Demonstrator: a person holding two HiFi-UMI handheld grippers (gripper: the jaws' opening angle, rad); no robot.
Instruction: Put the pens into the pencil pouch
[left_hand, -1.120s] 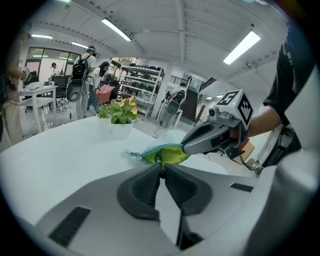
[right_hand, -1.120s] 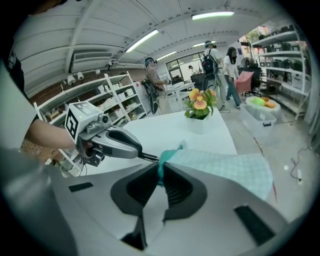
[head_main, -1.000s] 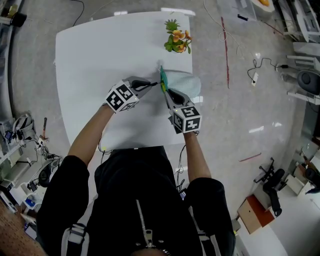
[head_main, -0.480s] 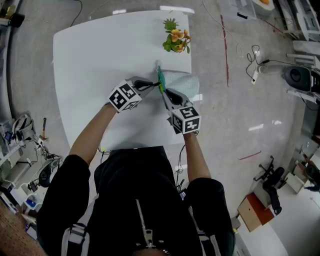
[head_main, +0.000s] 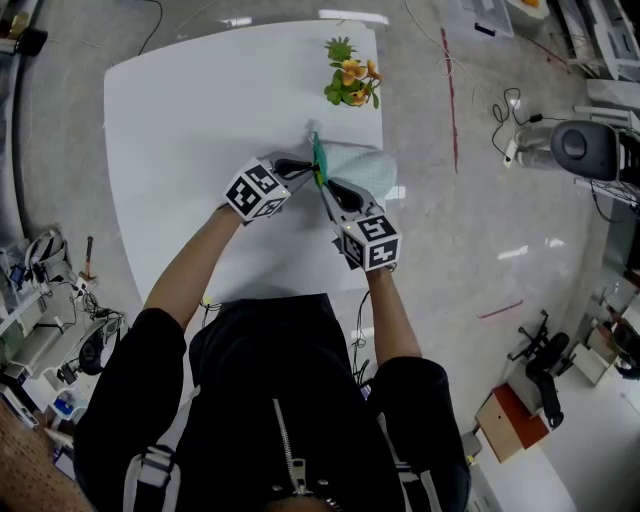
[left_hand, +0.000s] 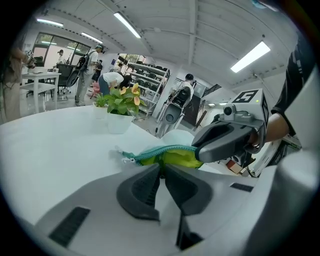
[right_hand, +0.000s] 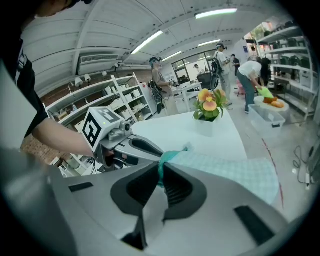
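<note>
Since a second ago the left gripper (head_main: 306, 170) has slid a little toward 3 o'clock, so the gap between its marker cube and the right gripper's (head_main: 326, 187) is smaller. The right gripper has barely moved. On the floor at 3 o'clock, a round grey device (head_main: 583, 148) has come further into the picture.

Both grippers pinch the pouch's (head_main: 362, 163) teal zipper edge, where they nearly touch. The left jaws stand narrow, closed on the rim where the yellow-green lining shows. The right jaws are equally narrow, clamped on the teal zip.

The pouch lies at the table's (head_main: 190, 120) right edge, at 6 o'clock from the flowers (head_main: 350, 83). The left gripper reaches it from 9 o'clock, the right from 6 o'clock.
</note>
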